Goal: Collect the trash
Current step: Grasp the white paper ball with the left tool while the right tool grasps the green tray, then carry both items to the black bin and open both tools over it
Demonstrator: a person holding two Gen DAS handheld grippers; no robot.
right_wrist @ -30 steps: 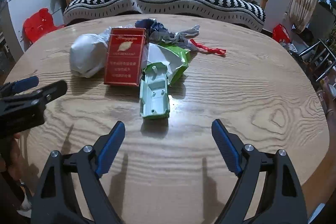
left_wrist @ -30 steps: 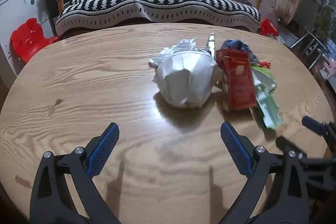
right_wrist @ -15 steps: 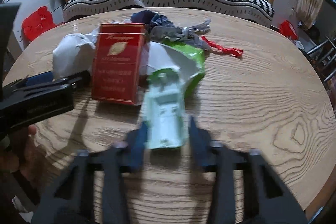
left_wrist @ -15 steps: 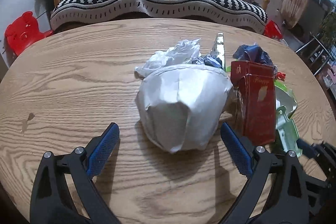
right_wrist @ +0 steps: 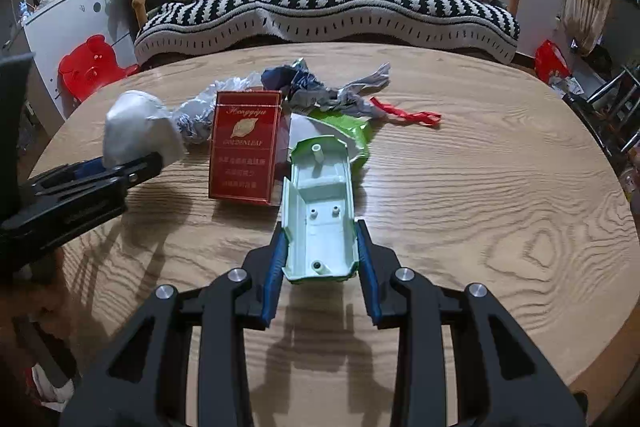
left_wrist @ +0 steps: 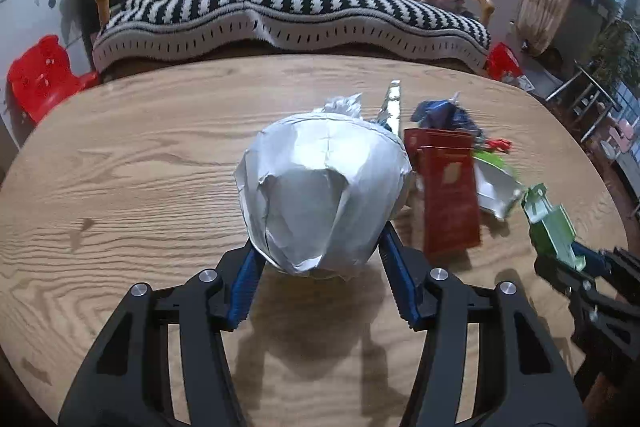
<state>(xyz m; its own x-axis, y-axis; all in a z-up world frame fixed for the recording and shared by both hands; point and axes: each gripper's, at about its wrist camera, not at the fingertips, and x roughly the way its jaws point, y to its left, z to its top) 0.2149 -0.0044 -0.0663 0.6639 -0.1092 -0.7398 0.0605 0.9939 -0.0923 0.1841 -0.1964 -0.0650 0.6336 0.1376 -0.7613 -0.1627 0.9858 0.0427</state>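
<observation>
Now two tools work — left tool (left_wrist: 320, 267) closing around one white paper bundle (left_wrist: 324, 195), right tool (right_wrist: 320, 255) clamping one green plastic shell (right_wrist: 320, 207).

Legible print on the red carton, right wrist view.

Only the red carton (right_wrist: 245, 151) is carrying readable text; it is lying on the wooden table (right_wrist: 480, 187) just ahead of the right gripper (right_wrist: 320, 259) and to the left of its jaws. A gold cursive line is running across the top of its face and seems to be reading "Hongqiqu", though the script is too small to confirm. Beneath a gold leaf emblem, the capitals "GOLDEN LEAF" are showing. Lower rows of pale characters are appearing too small to read. In the left wrist view the same carton (left_wrist: 450, 199) is lying ahead and to the right of the jaws, its print blurring beyond reading.
</observation>
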